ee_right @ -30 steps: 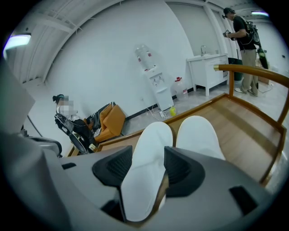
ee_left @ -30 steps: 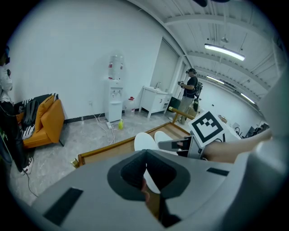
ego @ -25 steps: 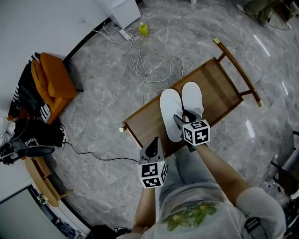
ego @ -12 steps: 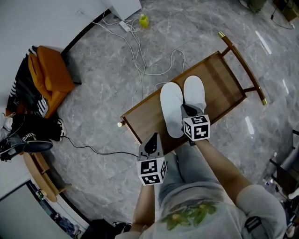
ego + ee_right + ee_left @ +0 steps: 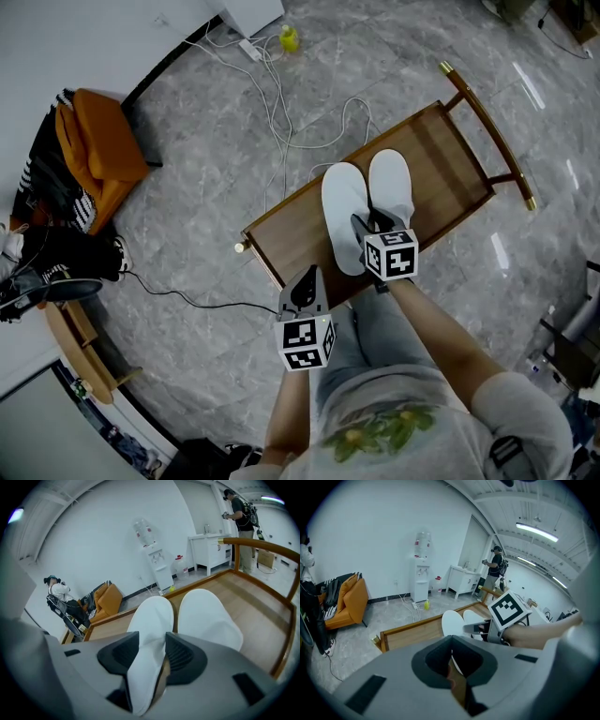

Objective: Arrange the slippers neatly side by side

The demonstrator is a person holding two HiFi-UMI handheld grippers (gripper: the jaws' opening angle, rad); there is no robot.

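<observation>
Two white slippers [image 5: 389, 183] lie side by side on the wooden bench [image 5: 441, 155]. Your right gripper [image 5: 367, 223] straddles the left-hand slipper [image 5: 342, 216] at its heel, jaws just spreading, nothing pinched. Your left gripper [image 5: 308, 277] is pressed together, empty. Judged step: release. Next, back out without nudging.

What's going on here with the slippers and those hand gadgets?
A person works over a wooden bench with a handheld gripper in each hand. The right gripper has just been opening its fingers, with one white slipper's near end between them; the other slipper lies close beside it. The left gripper hangs shut and empty.
</observation>
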